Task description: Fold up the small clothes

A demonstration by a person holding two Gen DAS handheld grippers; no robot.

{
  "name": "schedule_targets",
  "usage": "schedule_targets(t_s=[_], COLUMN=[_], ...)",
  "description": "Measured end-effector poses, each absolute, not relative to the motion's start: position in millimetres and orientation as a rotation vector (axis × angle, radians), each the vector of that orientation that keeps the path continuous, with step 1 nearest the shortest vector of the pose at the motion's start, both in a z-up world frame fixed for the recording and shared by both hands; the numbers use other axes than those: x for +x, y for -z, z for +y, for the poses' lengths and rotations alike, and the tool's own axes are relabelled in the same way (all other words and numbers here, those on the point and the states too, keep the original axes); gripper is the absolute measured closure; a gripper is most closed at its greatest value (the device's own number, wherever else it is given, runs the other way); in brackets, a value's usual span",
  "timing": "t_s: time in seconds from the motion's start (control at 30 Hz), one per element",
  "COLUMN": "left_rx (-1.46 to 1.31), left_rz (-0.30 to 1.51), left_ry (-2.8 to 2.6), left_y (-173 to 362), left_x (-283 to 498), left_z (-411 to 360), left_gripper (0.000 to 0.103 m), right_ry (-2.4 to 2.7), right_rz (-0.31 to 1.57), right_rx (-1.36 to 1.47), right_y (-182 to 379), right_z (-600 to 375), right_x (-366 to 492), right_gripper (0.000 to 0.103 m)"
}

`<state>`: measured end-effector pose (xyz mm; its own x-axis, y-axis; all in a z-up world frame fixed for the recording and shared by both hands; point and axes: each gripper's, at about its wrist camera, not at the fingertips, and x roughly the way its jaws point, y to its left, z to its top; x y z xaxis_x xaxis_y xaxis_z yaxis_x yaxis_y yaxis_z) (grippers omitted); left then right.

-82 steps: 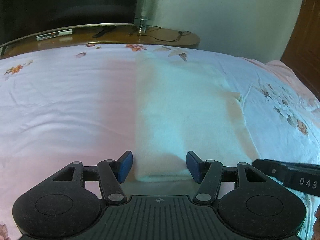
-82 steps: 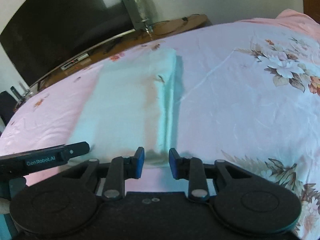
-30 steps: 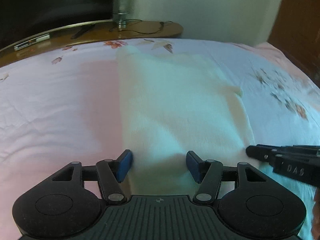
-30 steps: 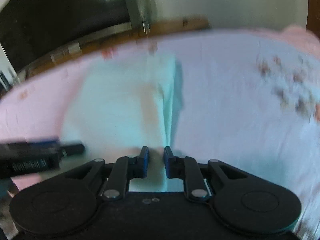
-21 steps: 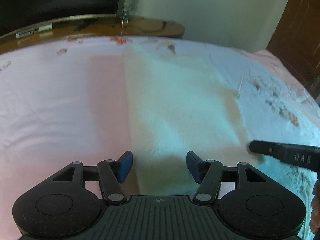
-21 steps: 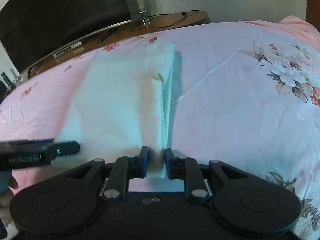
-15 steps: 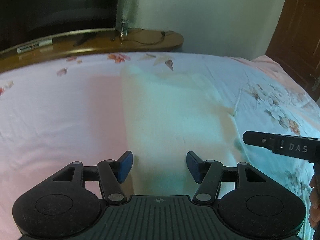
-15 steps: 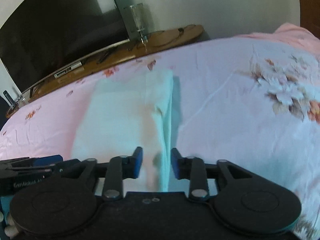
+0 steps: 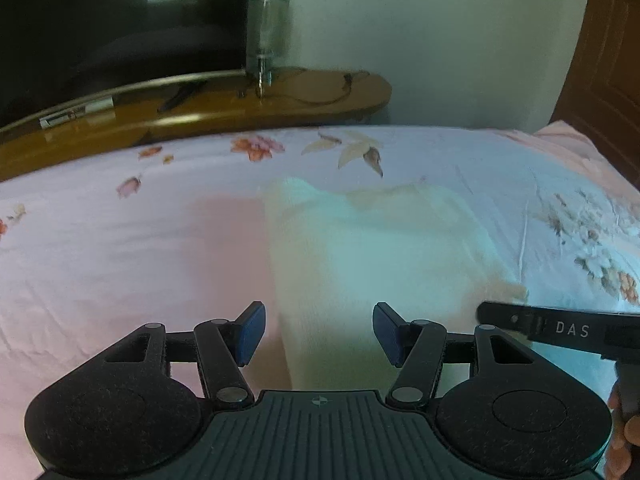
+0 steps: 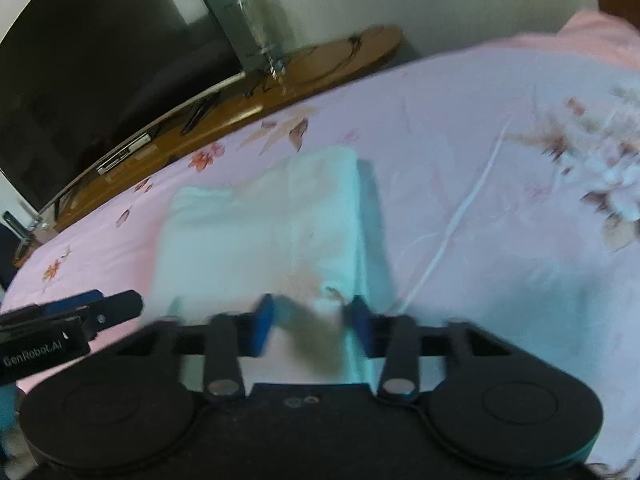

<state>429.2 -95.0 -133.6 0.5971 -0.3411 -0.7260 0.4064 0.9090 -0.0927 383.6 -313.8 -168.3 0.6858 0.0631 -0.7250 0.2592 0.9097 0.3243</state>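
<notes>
2 grippers sit at the near edge of the pale folded garment (image 9: 384, 248) on the floral bedsheet (image 9: 120, 248), so I judge the lengthwise fold is done and the crosswise fold comes next. My left gripper (image 9: 319, 332) stands spread, cloth between the pads untouched. My right gripper (image 10: 310, 326), blurred, has just been closing, cloth between its fingers; grip unclear. Garment runs toward 12 o'clock. Next: pinch both corners, carry them forward.

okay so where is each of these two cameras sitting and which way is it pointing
Left wrist: on the left gripper, looking down its open fingers at the pale folded cloth; a hand shows at right.
Right wrist: on the right gripper, tilted toward the cloth's right edge.
Shared: cloth, floral bedsheet, television.
</notes>
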Motion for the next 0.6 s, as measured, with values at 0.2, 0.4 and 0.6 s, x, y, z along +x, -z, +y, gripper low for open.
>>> schedule_targets(t_s=[0.2,0.4,0.6], left_rx=[0.011,-0.046,-0.155], left_rz=[0.851,0.875,0.932], left_ry=[0.450,0.504,0.540], left_y=[151,155,165], left_x=[440,442,452], left_z=[-85,-76,-70], left_gripper=[0.043,0.043,0.039], right_ry=[0.167,0.149,0.105], right_rz=[0.772,0.780,0.731], right_rx=[0.298,0.334,0.413], right_y=[172,170,156], right_z=[-309,-311,-323], right_x=[376,374,376], right_gripper=[0.093,0.078,0.028])
